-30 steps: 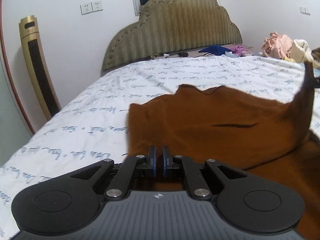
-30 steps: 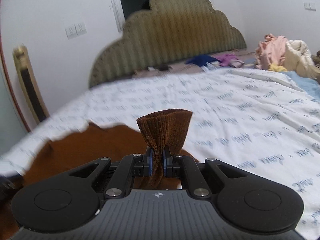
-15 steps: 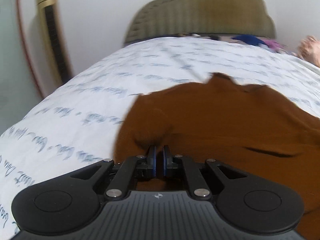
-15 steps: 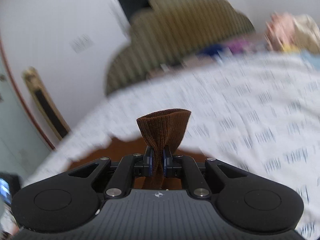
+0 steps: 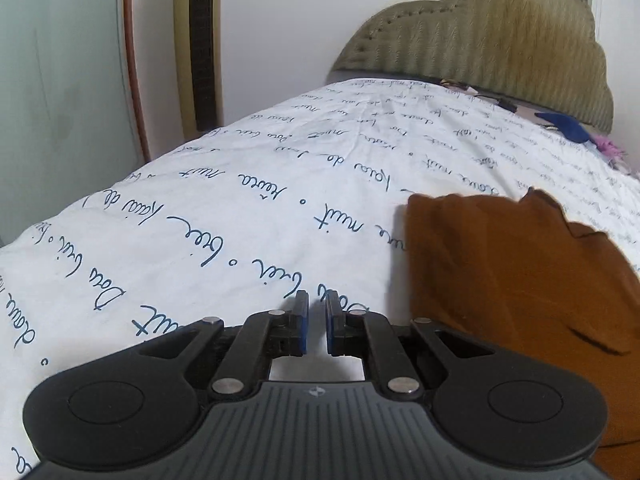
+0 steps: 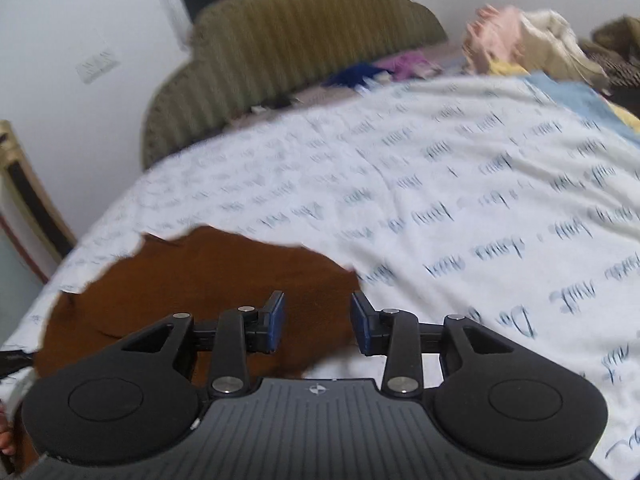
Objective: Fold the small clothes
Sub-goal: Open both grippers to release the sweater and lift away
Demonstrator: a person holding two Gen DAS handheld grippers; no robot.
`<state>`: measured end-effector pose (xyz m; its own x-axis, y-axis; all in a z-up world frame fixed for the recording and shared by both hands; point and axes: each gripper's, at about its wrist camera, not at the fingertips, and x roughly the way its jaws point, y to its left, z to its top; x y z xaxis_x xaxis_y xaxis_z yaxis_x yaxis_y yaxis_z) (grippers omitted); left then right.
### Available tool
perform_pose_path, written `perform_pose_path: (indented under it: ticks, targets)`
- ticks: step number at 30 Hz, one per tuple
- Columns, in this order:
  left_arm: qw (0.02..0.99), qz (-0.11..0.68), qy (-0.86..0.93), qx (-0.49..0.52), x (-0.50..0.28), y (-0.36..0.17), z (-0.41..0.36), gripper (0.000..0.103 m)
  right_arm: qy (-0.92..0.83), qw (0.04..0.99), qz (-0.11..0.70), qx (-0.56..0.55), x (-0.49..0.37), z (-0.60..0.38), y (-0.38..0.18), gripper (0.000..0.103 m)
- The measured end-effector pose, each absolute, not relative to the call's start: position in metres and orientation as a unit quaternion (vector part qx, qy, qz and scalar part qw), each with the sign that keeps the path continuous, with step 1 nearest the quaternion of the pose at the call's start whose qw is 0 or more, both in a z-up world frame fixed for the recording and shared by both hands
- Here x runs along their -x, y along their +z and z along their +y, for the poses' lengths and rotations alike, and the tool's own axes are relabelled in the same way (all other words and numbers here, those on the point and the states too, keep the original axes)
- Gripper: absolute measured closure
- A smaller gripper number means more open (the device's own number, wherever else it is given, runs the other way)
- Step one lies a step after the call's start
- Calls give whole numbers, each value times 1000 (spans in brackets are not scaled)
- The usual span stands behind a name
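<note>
A brown garment (image 5: 512,280) lies flat on the white bedsheet with blue writing (image 5: 240,208). In the left wrist view it lies to the right of my left gripper (image 5: 314,320), whose jaws stand nearly together with a narrow gap and hold nothing. In the right wrist view the brown garment (image 6: 208,280) lies ahead and to the left. My right gripper (image 6: 318,320) is open and empty just above its near right edge.
A padded olive headboard (image 6: 288,40) stands at the far end of the bed. A pile of pink and cream clothes (image 6: 528,40) lies at the far right, and blue and purple items (image 6: 380,70) lie near the headboard. A gold tower fan (image 5: 198,44) stands left of the bed.
Both grippers let go of the brown garment, which now lies on the bed. The right gripper opened wide. The left gripper moved left, off the cloth.
</note>
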<state>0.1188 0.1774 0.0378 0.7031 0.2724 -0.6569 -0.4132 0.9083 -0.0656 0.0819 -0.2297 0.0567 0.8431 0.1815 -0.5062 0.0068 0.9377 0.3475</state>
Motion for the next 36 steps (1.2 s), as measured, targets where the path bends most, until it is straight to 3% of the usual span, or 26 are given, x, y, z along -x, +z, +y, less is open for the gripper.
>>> perform_pose_path:
  ticks: [7, 13, 20, 29, 33, 36]
  targets:
    - [955, 259, 142, 25, -111, 81, 116, 95, 95, 934, 305, -162, -118, -196, 55, 64]
    - [950, 303, 76, -13, -152, 61, 67, 95, 97, 921, 325, -193, -120, -183, 30, 64]
    - [927, 331, 178, 7, -170, 17, 130, 94, 107, 924, 301, -212, -112, -194, 35, 64]
    - [914, 334, 229, 0, -165, 16, 158, 94, 127, 915, 322, -209, -125, -175, 24, 63]
    - [916, 331, 220, 47, -159, 28, 167, 93, 128, 905, 349, -205, -140, -167, 6, 64]
    - [927, 308, 208, 54, -149, 45, 159, 93, 146, 902, 351, -203, -147, -160, 7, 56]
